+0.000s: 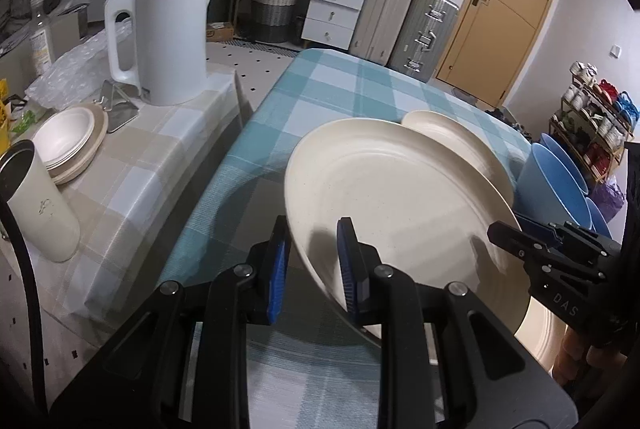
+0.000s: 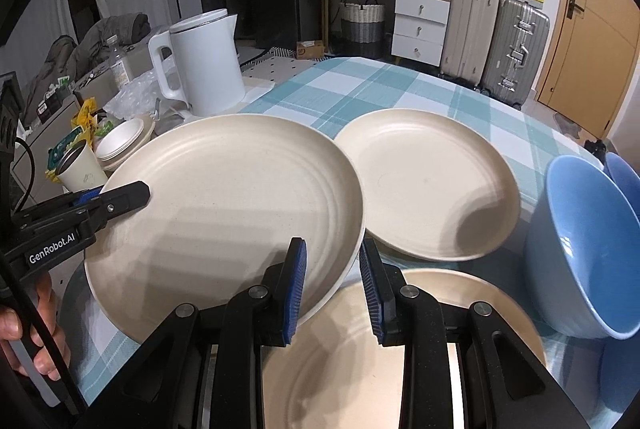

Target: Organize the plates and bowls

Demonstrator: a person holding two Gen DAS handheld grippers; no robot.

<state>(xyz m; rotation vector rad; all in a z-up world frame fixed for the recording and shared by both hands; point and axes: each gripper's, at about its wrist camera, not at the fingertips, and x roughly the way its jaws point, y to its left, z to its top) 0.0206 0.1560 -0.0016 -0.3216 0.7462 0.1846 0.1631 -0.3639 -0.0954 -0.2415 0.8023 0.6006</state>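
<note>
Your left gripper point(image 1: 314, 249) and right gripper point(image 2: 332, 269) both pinch the big round cream plate point(image 2: 224, 197), lifted above the blue checked tablecloth point(image 2: 360, 85).

Right gripper point(image 2: 333, 283) clamps the near-right rim of a large cream plate point(image 2: 224, 209), which sits raised and tilted above the checked tablecloth point(image 2: 400, 85). Left gripper point(image 2: 120, 197) pinches the same plate's left rim, hand point(image 2: 32, 333) visible at lower left. Second cream plate point(image 2: 428, 185) lies flat just beyond, third plate point(image 2: 340, 349) directly below the jaws. Blue bowl point(image 2: 580, 245) tilted at right. White kettle point(image 2: 208, 65) behind.
</note>
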